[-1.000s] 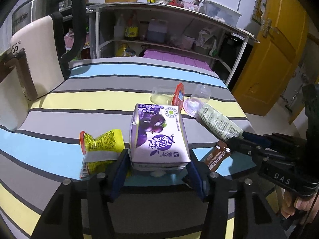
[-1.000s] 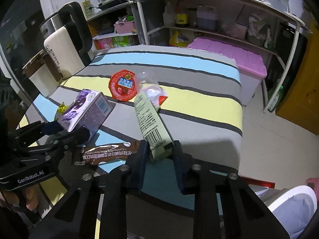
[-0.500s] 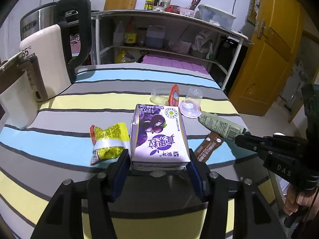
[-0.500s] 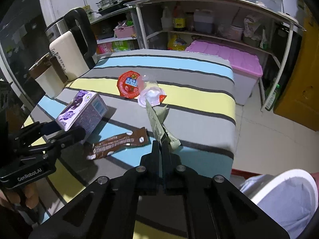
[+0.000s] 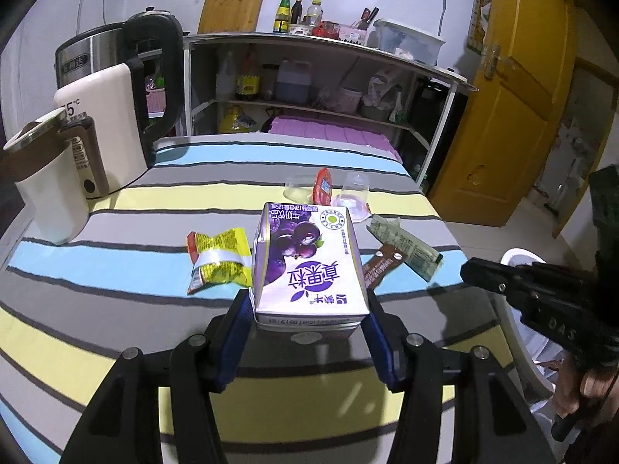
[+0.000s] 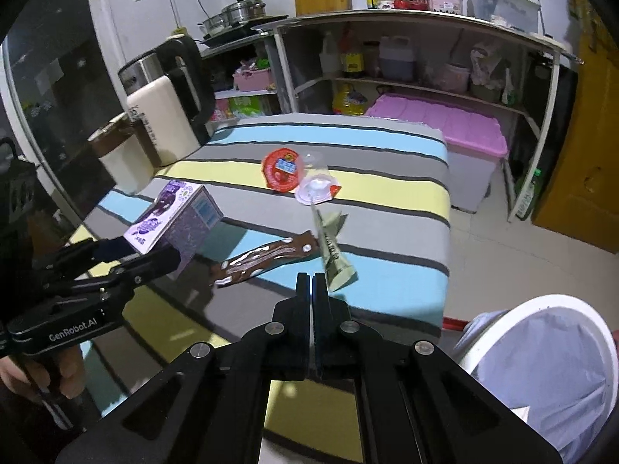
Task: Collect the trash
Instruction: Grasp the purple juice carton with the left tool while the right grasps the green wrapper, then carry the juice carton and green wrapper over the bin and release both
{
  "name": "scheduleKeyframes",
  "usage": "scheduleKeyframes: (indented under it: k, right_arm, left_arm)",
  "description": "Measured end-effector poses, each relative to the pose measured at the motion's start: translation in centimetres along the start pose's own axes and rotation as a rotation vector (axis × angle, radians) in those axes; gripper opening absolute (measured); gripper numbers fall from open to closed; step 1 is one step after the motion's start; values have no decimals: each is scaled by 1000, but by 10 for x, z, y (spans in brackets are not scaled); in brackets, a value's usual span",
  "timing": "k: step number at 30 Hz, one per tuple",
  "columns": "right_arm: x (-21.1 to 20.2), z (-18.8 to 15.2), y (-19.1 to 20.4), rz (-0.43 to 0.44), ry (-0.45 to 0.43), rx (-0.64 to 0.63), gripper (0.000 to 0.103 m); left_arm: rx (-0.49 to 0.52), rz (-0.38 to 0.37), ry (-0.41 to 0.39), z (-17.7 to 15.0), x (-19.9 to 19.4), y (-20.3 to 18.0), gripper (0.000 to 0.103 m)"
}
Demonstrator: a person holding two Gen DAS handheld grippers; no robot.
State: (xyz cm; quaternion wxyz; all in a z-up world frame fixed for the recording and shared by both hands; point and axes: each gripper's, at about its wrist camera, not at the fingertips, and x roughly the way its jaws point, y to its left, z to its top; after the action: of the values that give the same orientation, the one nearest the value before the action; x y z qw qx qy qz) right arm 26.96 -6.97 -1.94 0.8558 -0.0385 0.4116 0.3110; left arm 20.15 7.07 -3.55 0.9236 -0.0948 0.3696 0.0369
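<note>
Purple milk carton (image 5: 307, 263) — clamped between left gripper (image 5: 307, 323) pads, lifted off striped table (image 5: 116, 282). Green wrapper (image 6: 332, 249) pinched edge-on by right gripper (image 6: 312, 290), near lined bin (image 6: 561, 363). Risk: thin wrapper slips out — lands short of bin.

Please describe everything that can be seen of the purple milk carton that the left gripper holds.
The purple milk carton is a small rectangular paperboard box, printed with dark berries, white Chinese characters and a round green seal. Its side panel carries a blue table of small print. It looks intact, not crushed. The left gripper clamps its near end between the blue pads, one on each side. In the right wrist view it seems tilted, lifted off the striped tablecloth. A yellow snack wrapper lies beside it.
</note>
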Motion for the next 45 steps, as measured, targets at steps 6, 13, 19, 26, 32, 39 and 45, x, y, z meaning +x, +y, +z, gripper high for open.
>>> scheduleKeyframes:
  k: [6,13,19,26,32,39,45]
  right_arm:
    - [12,7,-10,-26,-10,28,48]
    - [52,15,-21,-34,80,59,46]
    - [57,13,-23,-28,92,72,15]
    - [24,7,-18,-35,30,77,13]
    - [-16,-6,-8,-23,-26,90,13]
    - [-57,-28,7,5,-70,101,13]
    - [-80,-48,19,14,-87,111,13]
  left_arm:
    - [-12,-1,7,-6,-5,4,55]
    - [-18,3,6,-4,-4,9,55]
    - [-19,1,8,-5,-3,8,55]
    - [-5,-14,-9,-7,-14,0,55]
    - [11,-35,-26,-12,-32,-11,55]
    - [38,-68,-31,-27,-53,-28,55]
    - [54,-87,-33,-39,-68,-36,55]
